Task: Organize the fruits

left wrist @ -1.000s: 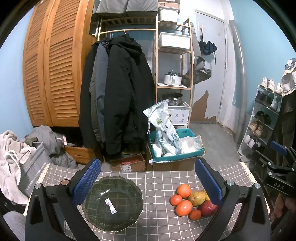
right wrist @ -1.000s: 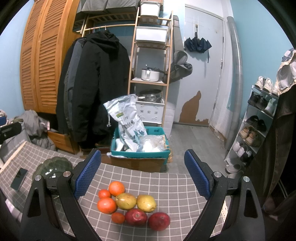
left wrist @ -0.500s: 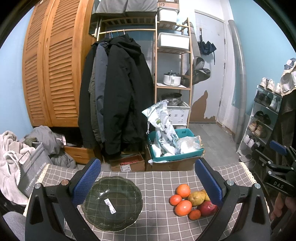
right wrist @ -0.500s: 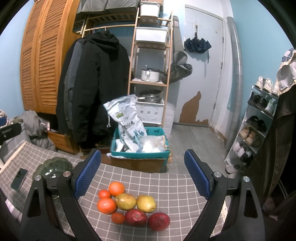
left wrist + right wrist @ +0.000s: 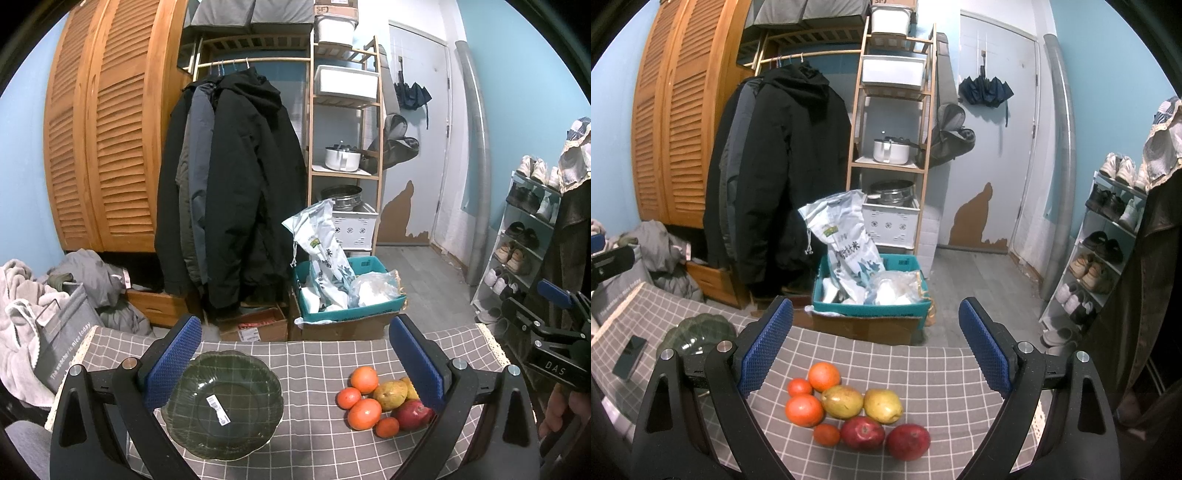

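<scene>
Counting four oranges (image 5: 804,410), two pears (image 5: 842,401), two apples (image 5: 863,432).

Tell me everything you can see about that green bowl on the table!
The green bowl is dark, see-through glass; the cloth's grid shows through it. Its rim is wavy, scalloped like petals, with ribs running down the sides. It sits upright and holds no fruit, only a small white barcode sticker inside. It rests on the grey checked tablecloth, well apart from the fruit pile on its right. The open left gripper frames it without touching. From the right wrist camera, a dark phone lies beside it.
</scene>
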`<state>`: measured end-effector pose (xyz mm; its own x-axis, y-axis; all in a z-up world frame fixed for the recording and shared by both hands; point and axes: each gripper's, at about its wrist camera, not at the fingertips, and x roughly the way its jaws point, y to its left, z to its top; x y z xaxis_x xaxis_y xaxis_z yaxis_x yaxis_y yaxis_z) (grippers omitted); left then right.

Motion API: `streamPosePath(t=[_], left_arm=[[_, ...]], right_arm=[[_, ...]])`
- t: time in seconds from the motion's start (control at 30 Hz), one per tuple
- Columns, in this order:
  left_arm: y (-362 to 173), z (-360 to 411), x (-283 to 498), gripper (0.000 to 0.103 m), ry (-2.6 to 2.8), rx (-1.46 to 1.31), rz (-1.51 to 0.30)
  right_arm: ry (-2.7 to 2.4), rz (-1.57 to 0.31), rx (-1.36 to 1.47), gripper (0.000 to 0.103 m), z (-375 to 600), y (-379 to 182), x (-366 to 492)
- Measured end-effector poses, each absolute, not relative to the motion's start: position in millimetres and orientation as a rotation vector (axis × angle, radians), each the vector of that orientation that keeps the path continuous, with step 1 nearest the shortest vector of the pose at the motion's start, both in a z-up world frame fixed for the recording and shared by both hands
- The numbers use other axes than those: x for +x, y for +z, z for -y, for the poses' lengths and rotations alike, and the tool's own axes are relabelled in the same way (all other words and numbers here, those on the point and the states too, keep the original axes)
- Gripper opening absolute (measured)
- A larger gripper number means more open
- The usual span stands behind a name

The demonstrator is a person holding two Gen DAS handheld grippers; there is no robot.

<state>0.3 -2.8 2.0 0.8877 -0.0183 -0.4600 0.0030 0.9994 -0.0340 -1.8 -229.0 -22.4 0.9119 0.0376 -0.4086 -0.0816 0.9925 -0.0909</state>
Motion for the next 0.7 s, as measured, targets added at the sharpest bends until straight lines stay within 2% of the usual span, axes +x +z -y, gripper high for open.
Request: streamPosePath(t=[0.7], left_arm=[[1.8, 3.7, -0.1, 0.103, -0.013, -0.034, -0.476]], right_arm=[[0.062, -0.419, -0.107, 0.090, 228.6, -22.7, -1.5]])
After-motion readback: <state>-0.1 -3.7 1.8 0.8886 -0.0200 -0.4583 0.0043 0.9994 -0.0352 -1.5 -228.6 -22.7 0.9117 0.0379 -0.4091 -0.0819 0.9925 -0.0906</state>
